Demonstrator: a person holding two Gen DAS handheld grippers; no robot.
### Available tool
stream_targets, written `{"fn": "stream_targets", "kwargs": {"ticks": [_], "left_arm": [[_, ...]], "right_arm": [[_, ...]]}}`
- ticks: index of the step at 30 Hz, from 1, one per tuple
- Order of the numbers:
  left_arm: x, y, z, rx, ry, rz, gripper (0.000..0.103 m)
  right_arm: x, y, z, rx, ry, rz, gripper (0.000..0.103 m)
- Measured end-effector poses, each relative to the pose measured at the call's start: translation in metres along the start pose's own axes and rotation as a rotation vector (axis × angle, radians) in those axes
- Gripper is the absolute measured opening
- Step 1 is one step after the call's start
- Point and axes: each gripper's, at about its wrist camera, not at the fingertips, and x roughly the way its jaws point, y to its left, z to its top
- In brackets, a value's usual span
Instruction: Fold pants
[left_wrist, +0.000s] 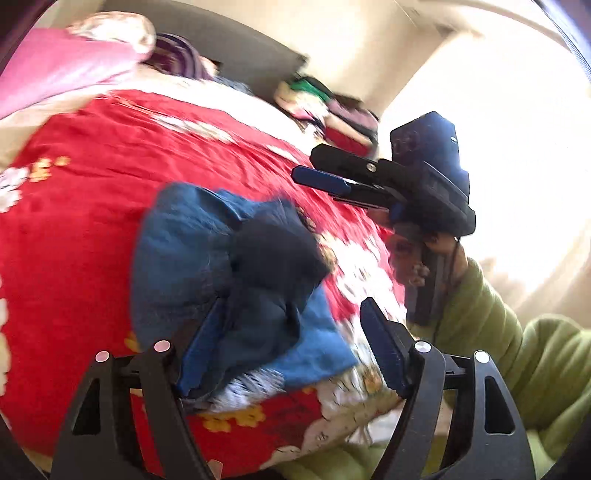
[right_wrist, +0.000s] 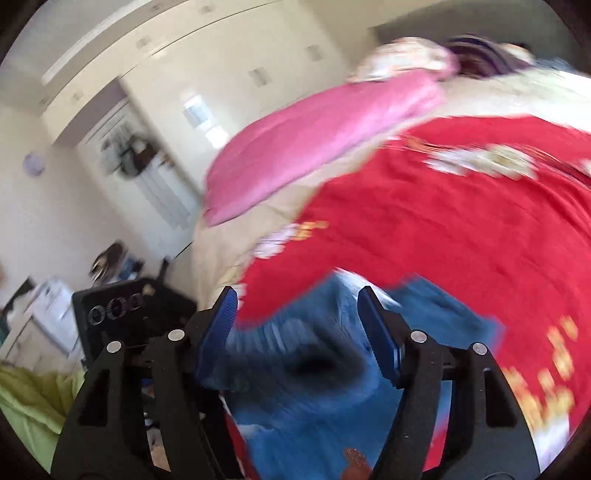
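Blue denim pants (left_wrist: 207, 266) lie crumpled on a red flowered bedspread (left_wrist: 92, 184). My left gripper (left_wrist: 291, 325) is open right over the near edge of the pants; cloth lies between its blue pads, untouched by the right pad. My right gripper (left_wrist: 321, 181) hangs in the air to the right of the pants in the left wrist view, held by a hand in a green sleeve. In the right wrist view the right gripper (right_wrist: 297, 310) is open above the blurred pants (right_wrist: 314, 354), with the red bedspread (right_wrist: 461, 229) beyond.
A pink blanket (right_wrist: 314, 144) and pillows (left_wrist: 110, 29) lie at the head of the bed. A pile of clothes (left_wrist: 332, 110) sits at the far bed edge. A black device (right_wrist: 122, 310) and cupboards (right_wrist: 184, 74) stand beside the bed. A bright window (left_wrist: 498, 147) is on the right.
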Motion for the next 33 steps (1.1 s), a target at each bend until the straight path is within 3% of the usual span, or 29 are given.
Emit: {"fn": "stream_targets", "kwargs": {"ticks": [4,9,11,15,19,24,28,33], "left_arm": [[0.024,-0.005,-0.006,0.039,0.087,0.028,0.073],[0.039,0.002,-0.009,0.046,0.132,0.075,0.073],[0.035,-0.001,-0.011,0.045,0.131,0.075,0.074],[0.023,-0.009,-0.009,0.053,0.095,0.102,0.074],[0.001,-0.008,-0.003,0.055,0.032,0.197,0.074],[-0.009,-0.005,0.0,0.046,0.004,0.268,0.072],[-0.012,-0.005,0.0,0.041,0.002,0.293,0.058],[-0.011,-0.001,-0.001,0.036,0.016,0.298,0.032]], "right_arm": [[-0.02,-0.013,-0.026,0.054,-0.005,-0.082,0.061],[-0.009,-0.014,-0.048,0.06,0.037,-0.09,0.061],[0.002,-0.014,-0.054,0.052,0.078,-0.109,0.06],[0.026,-0.026,-0.07,0.054,0.183,-0.239,0.053],[0.021,-0.025,-0.069,0.047,0.166,-0.241,0.053],[-0.004,-0.012,-0.05,0.04,0.072,-0.193,0.057],[0.003,0.0,-0.03,-0.031,0.081,-0.223,0.057],[0.027,0.014,-0.012,-0.11,0.122,-0.208,0.057]]}}
